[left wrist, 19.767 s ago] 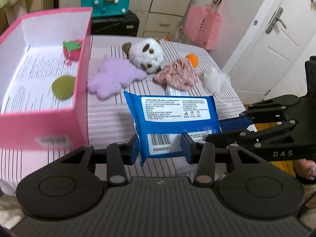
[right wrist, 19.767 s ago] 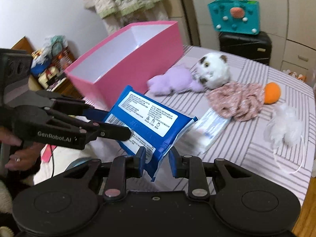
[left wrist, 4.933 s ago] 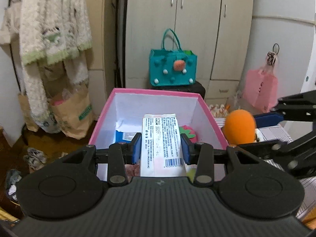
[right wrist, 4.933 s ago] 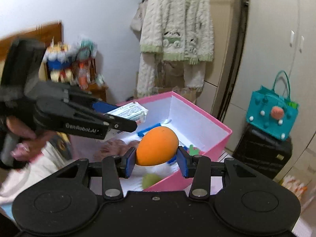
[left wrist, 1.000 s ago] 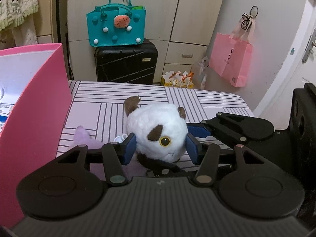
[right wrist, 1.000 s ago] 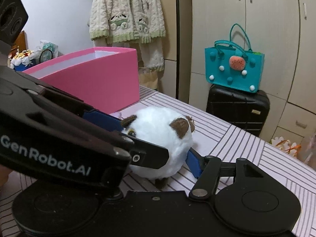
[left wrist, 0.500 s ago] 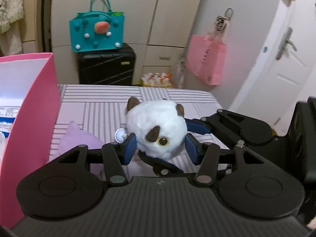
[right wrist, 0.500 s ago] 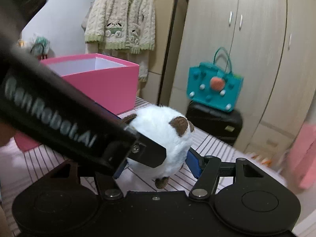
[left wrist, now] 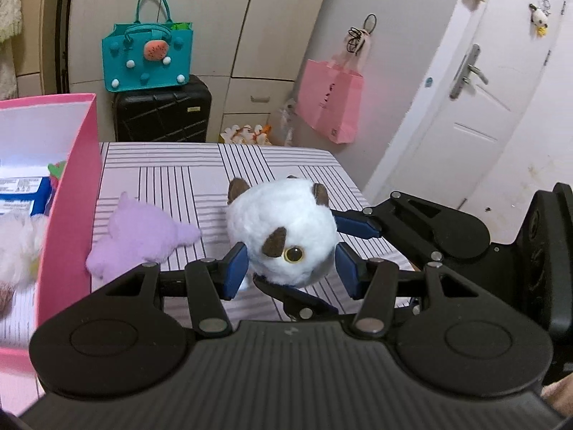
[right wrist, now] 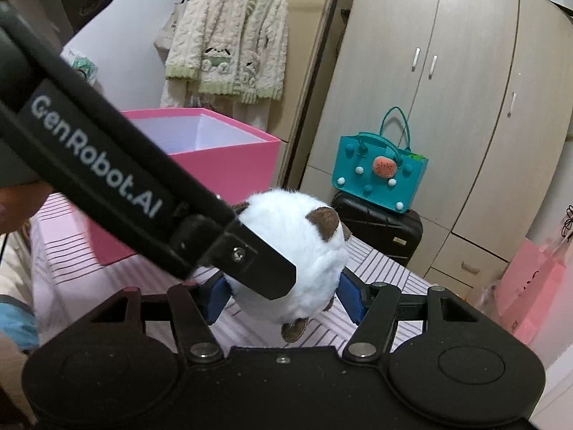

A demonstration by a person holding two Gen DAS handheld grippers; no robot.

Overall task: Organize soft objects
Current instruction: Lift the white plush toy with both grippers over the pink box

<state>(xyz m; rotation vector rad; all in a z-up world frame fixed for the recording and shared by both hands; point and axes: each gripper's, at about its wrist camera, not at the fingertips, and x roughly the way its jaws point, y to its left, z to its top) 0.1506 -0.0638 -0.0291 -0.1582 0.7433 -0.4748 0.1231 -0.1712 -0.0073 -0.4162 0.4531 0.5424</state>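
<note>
A round white plush with brown ears (left wrist: 283, 229) (right wrist: 304, 251) is held in the air above the striped table (left wrist: 172, 175), gripped from two sides. My left gripper (left wrist: 290, 268) is shut on it, and my right gripper (right wrist: 283, 299) is shut on it too, crossing in from the right in the left wrist view. A purple plush (left wrist: 139, 236) lies on the table beside the pink box (left wrist: 71, 193) (right wrist: 229, 165). The box holds a blue wipes pack (left wrist: 21, 193), a white fluffy item and a strawberry toy.
A teal felt bag (left wrist: 147, 57) sits on a black suitcase (left wrist: 161, 111) behind the table. A pink paper bag (left wrist: 331, 105) hangs by the white door (left wrist: 476, 118). A wardrobe (right wrist: 447, 107) and a hanging knit jacket (right wrist: 229, 32) stand at the back.
Both grippers have lifted the white plush higher off the table and tilted it. The purple plush now shows fully on the table below.
</note>
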